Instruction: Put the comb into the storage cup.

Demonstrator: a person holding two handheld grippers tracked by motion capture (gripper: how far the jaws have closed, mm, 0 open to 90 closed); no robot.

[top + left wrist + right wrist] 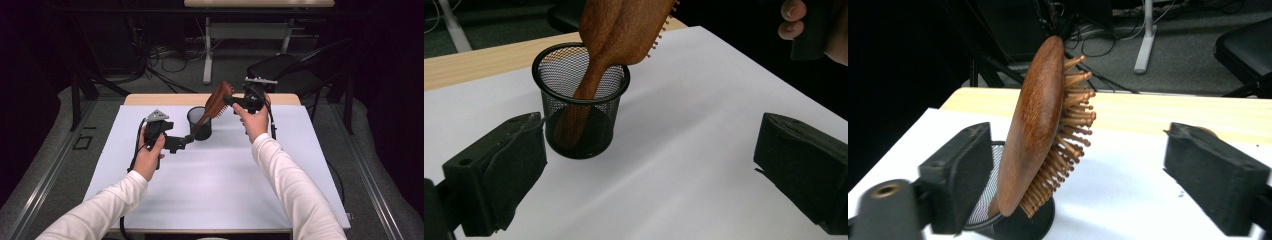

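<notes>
A brown wooden hairbrush (pixel 218 100) stands handle-down in a black mesh cup (pixel 199 124) on the white sheet, its head leaning up and to the right. My right gripper (pixel 229 100) is open at the brush head. In the right gripper view the brush (pixel 1033 125) stands just inside the left jaw, bristles facing the far right jaw, and the gripper (pixel 1078 170) has a wide gap. My left gripper (pixel 186 140) is open, low beside the cup's near left. In the left gripper view the cup (pixel 599 135) and brush handle (pixel 589 85) sit beyond the spread jaws (pixel 649 155).
A white sheet (pixel 215 175) covers the wooden table (pixel 165 99), whose far edge shows bare. A black chair (pixel 280 67) stands behind the table at the right. A desk frame (pixel 207 55) and cables lie on the floor farther back.
</notes>
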